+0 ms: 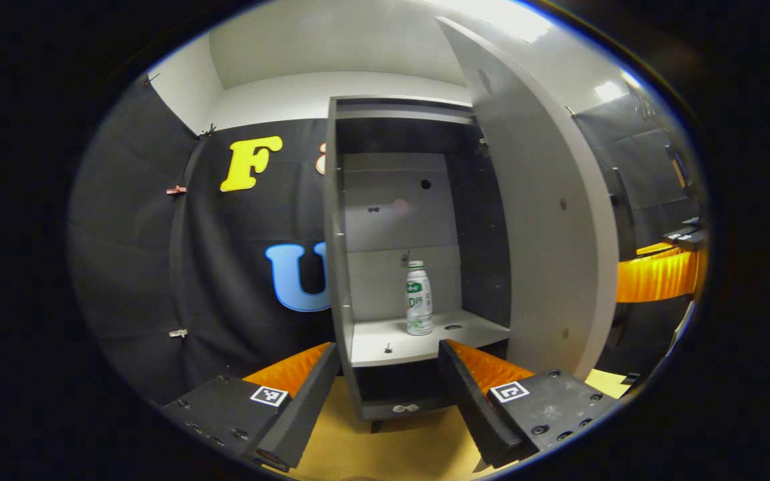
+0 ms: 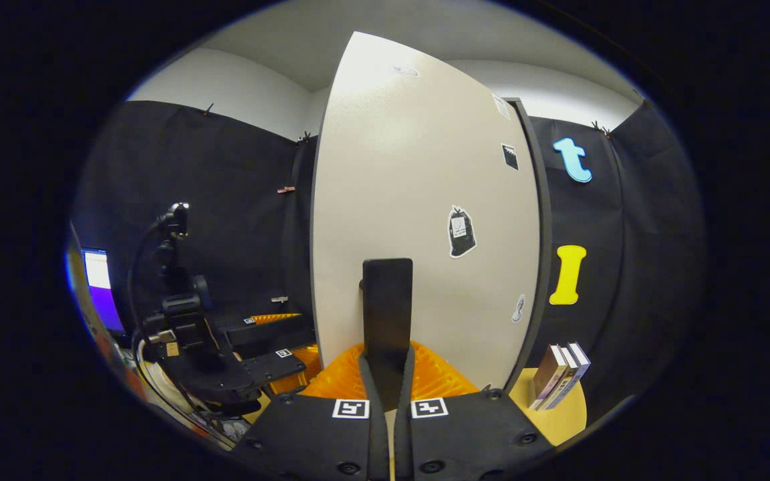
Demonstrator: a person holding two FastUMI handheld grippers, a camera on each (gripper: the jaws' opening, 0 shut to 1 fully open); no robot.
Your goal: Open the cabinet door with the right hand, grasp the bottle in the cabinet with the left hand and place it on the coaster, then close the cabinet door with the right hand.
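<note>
**Door open, bottle on shelf, left jaws wide, right jaws clamped on handle**

Left gripper view, near to far: my left gripper [image 1: 388,394] sits low in front of the cabinet, jaws spread wide, nothing between them. Under it I see the tan tabletop [image 1: 385,444]. Past the fingertips is the cabinet [image 1: 333,267] with its white shelf [image 1: 385,341] — the bottle [image 1: 418,298] stands upright on that shelf, roughly centred between my two fingers, well clear of them. White bottle, green cap, green print. There is a small round hole in the shelf just right of it. The cabinet door [image 1: 539,220] is swung out to the right, inner face toward me.

Right gripper view: my right gripper [image 2: 387,374] has its jaws nearly together, pinching the dark vertical door handle [image 2: 388,307] — both fingers press on it. The door's pale outer face carries a few stickers. To the left I can see the left gripper with its cables, held low, apart from the door. To the right, a few books [image 2: 559,375] lean on the table edge by the black cloth wall.

I can't pick out the coaster in either view.
</note>
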